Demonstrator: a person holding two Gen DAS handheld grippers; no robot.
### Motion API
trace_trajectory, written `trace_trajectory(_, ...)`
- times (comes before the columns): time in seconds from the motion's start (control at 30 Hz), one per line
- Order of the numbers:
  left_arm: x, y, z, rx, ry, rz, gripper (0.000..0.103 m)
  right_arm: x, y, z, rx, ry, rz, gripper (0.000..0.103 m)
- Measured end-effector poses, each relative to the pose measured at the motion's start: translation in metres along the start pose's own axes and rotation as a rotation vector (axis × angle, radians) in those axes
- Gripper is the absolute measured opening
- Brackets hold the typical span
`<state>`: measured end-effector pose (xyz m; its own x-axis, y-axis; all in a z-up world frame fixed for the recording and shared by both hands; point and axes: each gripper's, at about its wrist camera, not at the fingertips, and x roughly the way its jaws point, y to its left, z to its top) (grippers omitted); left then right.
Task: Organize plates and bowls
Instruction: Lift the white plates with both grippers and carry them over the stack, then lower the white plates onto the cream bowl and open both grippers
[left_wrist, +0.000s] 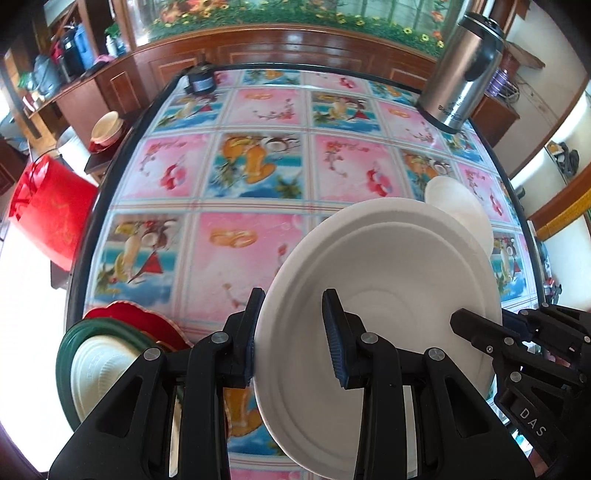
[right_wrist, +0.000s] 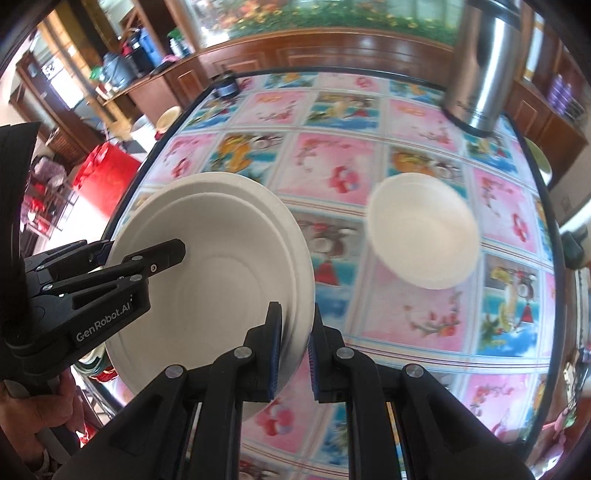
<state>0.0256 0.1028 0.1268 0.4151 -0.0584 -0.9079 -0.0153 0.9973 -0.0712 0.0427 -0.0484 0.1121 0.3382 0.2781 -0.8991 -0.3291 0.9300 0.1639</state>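
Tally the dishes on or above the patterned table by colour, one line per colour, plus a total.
White: 3 (held plate, bowl, dish lying in the green one)
Green: 1 (green plate)
Red: 1 (red plate)
Total: 5

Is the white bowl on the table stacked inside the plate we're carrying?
No: the white bowl sits alone on the tablecloth, apart from the held plate.
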Motion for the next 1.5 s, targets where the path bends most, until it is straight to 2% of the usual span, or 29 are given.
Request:
trace_trajectory(0.37, -0.022, 0.049, -0.017, -0.070, -0.022, 0.016, 0.031, 0.004, 0.054, 0.003, -0.095, 0.015, 0.012, 0.014)
trace_trajectory(0.93, -0.056, 0.139, -0.062, -0.202, -0.041, 0.108, 0.031, 0.019, 0.151, 0.003, -0.273, 0.041, 0.075, 0.015)
trace_trajectory(1.27, -0.054, 0.178, -0.089, -0.277, -0.016, 0.148, 0.032, 0.042, 0.196, -0.001, -0.353, 0.080, 0.098, 0.016)
trace_trajectory(1.5, -0.045, 0.191, -0.102, -0.303, 0.009, 0.157, 0.032, 0.059, 0.212, -0.003, -0.393, 0.101, 0.086, 0.016)
